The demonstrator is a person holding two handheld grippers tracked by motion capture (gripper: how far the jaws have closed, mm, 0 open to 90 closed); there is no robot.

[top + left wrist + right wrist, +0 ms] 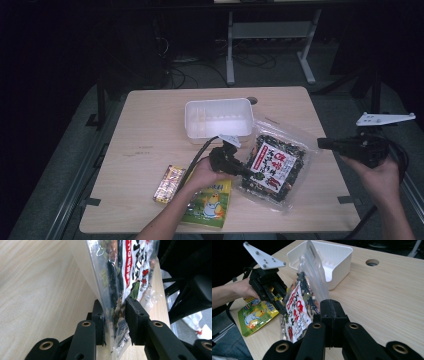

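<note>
A clear bag of dark seaweed snack [275,167] with a red and white label hangs tilted just above the wooden table, to the right of centre. My left gripper [250,172] is shut on its near-left edge. In the left gripper view the bag [130,267] passes between the two pads of that gripper [113,312]. My right gripper [321,143] comes in from the right with its jaws pressed together on the bag's clear right edge. In the right gripper view the film [299,307] rises straight from the tips of that gripper [331,302], and the left gripper [283,311] holds the far side.
An empty white plastic bin [217,101] stands just behind the bag [337,262]. A yellow-green snack pack [210,205] lies under the left hand near the front edge, and a small striped packet [169,183] lies to its left. A cable hole [251,100] is behind the bin.
</note>
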